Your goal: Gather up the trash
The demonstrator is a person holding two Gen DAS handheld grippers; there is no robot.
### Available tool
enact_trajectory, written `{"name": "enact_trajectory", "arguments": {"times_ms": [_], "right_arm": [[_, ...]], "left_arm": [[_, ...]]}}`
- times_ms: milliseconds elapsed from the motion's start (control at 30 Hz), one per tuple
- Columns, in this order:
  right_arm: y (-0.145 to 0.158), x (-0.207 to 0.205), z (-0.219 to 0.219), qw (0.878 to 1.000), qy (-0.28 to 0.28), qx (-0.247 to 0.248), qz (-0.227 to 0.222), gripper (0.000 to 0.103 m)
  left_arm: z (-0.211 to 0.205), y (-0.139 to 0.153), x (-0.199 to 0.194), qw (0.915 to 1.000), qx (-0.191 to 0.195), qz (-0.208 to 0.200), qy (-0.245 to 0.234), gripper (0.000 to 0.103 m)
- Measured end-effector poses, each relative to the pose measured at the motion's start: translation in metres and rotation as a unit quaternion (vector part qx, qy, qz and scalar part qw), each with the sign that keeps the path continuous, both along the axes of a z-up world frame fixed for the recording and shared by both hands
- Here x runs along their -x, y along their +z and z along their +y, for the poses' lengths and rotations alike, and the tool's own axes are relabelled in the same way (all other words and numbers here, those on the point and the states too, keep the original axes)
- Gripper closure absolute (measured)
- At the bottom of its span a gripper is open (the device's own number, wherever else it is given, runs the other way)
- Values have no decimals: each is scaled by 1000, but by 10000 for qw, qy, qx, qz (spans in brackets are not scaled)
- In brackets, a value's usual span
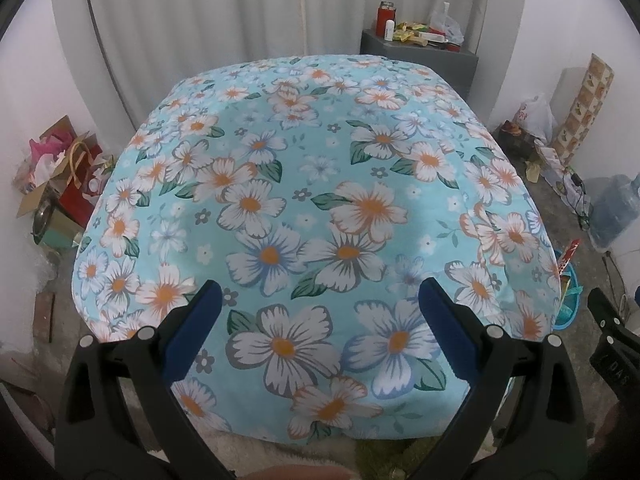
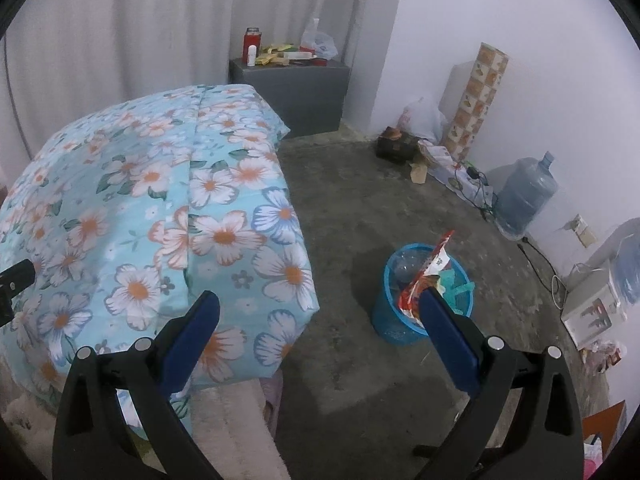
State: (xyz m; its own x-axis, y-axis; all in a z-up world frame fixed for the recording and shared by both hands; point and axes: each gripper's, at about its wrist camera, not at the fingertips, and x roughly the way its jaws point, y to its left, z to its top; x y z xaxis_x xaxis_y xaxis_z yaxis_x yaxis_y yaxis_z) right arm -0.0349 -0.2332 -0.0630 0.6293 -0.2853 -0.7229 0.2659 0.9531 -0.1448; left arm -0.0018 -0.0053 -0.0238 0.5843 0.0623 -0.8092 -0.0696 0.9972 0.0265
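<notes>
Blue trash basket on floor, at 1 o'clock from right hand-held gripper; right arm nearer. Red-white wrapper sticks up from it, long axis toward 1 o'clock. Both grippers spread wide, empty. Left hand-held gripper over floral bed cover; no loose trash visible there. Basket contents partly hidden behind right finger

Both hand-held grippers wide apart, empty

This was a home bedroom. A floral bedspread covered the bed, curtains hung at twelve o'clock, a water jug stood at two.
</notes>
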Motion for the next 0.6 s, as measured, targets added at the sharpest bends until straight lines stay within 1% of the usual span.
{"name": "enact_trajectory", "arguments": {"times_ms": [300,600], "right_arm": [[0,1,-2,10000,-12,-6,10,6],[8,9,-10,9998,-124,149,16,6]], "left_arm": [[-10,7,1,9999,70,-67,-139,9],[-24,14,5,9990,147,-163,-398,9]]}}
